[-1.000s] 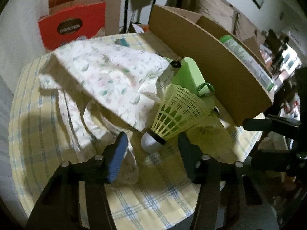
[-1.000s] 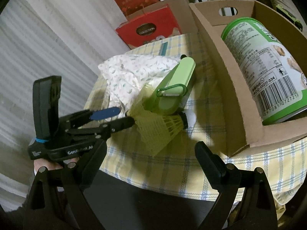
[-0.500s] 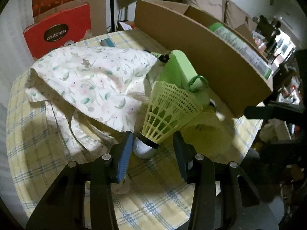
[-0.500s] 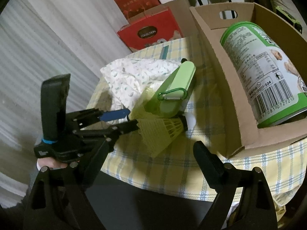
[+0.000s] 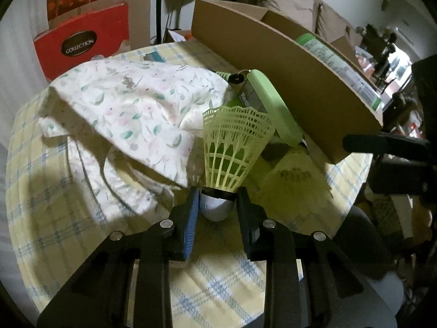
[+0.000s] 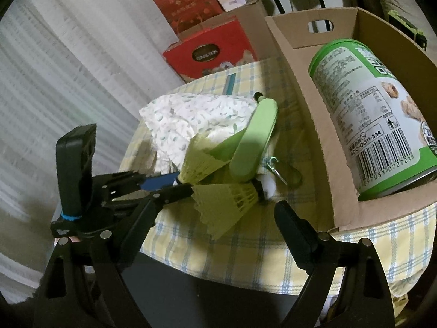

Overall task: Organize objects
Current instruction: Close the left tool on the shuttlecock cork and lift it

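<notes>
Left gripper (image 5: 217, 207) clamped on the white cork base of a yellow shuttlecock (image 5: 235, 147); jaws have just been closing, cork now pinched between blue pad and black pad. Skirt points up and away from the gripper, tilted slightly. From the right wrist view, same shuttlecock (image 6: 200, 161) sits at the left gripper's (image 6: 177, 184) tips, skirt flared toward the green case.

Second shuttlecock (image 6: 229, 199) lying on its side on the yellow plaid tablecloth (image 6: 245, 243), cork end toward the cardboard box (image 6: 300, 101), just beside the first one. Touching or not: can't tell, skirts overlap in both views.

Green case (image 6: 255, 139) leaning on the floral cloth (image 6: 191, 114), lower end near the second shuttlecock's cork. Green carabiner (image 6: 285, 170) flat on the tablecloth between case and box wall. In the left wrist view, case (image 5: 270, 104) directly behind the gripped shuttlecock's skirt, floral cloth (image 5: 136, 104) bunched to its left.

Green-and-white can (image 6: 374, 114) lying on its side inside the cardboard box, barcode end toward the camera.

Right gripper (image 6: 213, 218) wide apart, nothing between the fingers, hovering over the near table edge, well short of the second shuttlecock.

Red box marked COLLECTION (image 5: 82, 43) standing beyond the far table edge.
</notes>
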{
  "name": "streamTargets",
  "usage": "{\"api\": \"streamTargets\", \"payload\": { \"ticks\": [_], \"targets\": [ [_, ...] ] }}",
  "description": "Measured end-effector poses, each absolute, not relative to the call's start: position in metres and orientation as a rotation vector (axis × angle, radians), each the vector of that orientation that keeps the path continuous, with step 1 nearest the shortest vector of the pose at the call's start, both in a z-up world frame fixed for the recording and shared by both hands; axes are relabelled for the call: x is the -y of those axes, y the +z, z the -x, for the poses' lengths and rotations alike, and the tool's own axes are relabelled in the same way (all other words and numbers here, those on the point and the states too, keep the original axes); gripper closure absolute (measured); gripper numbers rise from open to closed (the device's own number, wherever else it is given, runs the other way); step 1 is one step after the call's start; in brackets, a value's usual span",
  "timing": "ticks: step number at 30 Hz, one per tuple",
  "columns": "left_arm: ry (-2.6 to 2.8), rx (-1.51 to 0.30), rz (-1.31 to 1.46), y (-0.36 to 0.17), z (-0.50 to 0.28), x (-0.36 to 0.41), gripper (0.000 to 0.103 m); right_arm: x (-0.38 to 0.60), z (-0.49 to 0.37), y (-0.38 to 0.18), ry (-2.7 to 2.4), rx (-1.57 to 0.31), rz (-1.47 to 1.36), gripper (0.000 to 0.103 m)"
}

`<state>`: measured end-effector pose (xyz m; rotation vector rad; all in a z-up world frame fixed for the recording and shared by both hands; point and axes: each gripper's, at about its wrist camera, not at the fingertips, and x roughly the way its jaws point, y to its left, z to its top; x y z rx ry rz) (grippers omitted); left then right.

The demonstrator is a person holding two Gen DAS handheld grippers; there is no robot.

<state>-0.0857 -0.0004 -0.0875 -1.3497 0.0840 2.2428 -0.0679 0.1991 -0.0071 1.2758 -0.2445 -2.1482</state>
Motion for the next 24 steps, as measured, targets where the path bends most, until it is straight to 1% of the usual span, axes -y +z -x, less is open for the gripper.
{"api": "streamTargets", "payload": {
  "ticks": [4, 7, 12, 24],
  "targets": [
    [2.258, -0.044, 1.335, -0.081, 0.073, 0.014, 0.078, -0.201, 0.073, -0.006, -2.133, 0.292, -1.28, 0.013],
    [2.274, 0.034, 1.322, -0.077, 0.063, 0.03, 0.078, -0.201, 0.076, -0.005, -2.13, 0.309, -1.281, 0.016],
    [2.305, 0.182, 1.283, -0.065, 0.053, 0.058, 0.078, -0.198, 0.077, -0.003, -2.142, 0.307, -1.289, 0.016],
    [2.364, 0.297, 1.227, -0.047, 0.043, 0.082, 0.078, -0.186, 0.077, 0.005, -2.162, 0.265, -1.284, 0.017]
  ]
}}
